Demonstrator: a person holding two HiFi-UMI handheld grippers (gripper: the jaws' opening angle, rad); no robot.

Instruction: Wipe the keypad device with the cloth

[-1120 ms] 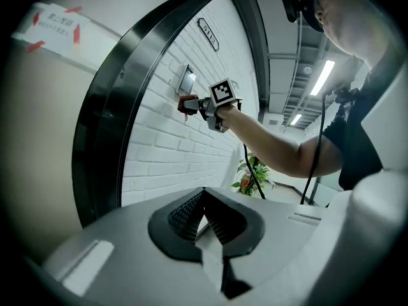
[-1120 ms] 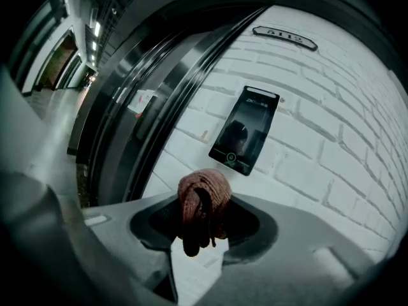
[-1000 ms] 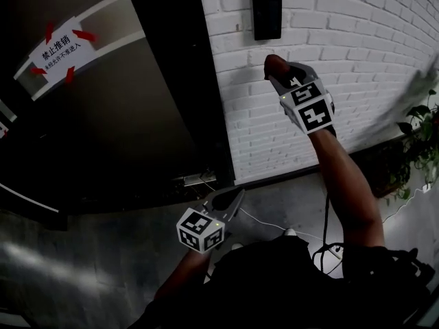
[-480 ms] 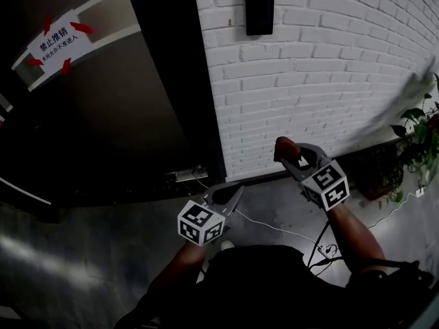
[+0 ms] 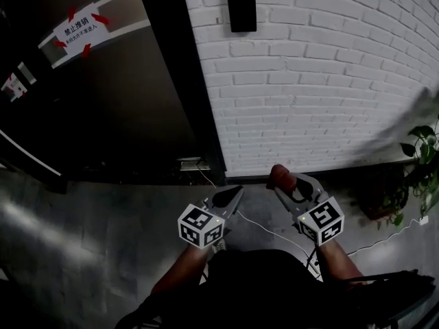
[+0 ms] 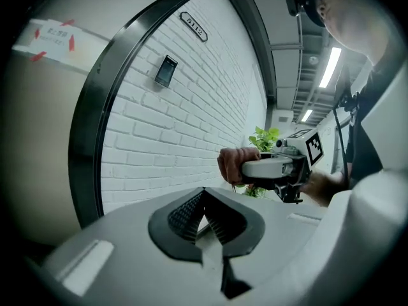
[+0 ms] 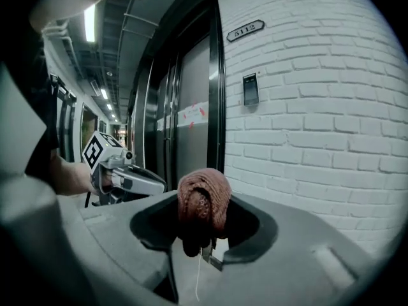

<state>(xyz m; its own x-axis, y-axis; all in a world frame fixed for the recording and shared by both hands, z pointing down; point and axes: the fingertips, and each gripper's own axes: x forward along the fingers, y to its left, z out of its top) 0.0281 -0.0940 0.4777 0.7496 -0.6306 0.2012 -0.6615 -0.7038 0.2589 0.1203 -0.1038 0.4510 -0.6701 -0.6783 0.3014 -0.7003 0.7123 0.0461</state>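
Note:
The black keypad device (image 5: 241, 5) hangs high on the white brick wall (image 5: 329, 81); it also shows as a small dark panel, the keypad device (image 7: 250, 89), and the keypad device (image 6: 166, 71). My right gripper (image 5: 281, 178) is held low, far below it, shut on a bunched reddish-brown cloth (image 5: 279, 175), the cloth (image 7: 204, 203) filling its jaws. My left gripper (image 5: 235, 195) sits beside it at waist height, shut with nothing in it (image 6: 204, 209). From the left gripper view the cloth (image 6: 231, 164) pokes out of the right gripper.
A dark metal door (image 5: 116, 94) with a white sign with red arrows (image 5: 82, 27) stands left of the wall. A green potted plant (image 5: 418, 170) is at the right. A white cable (image 5: 267, 230) runs over the grey floor.
My right gripper with the cloth has dropped from just under the keypad device down to waist height beside the left gripper. The head view has shifted, so the keypad sits higher and further left.

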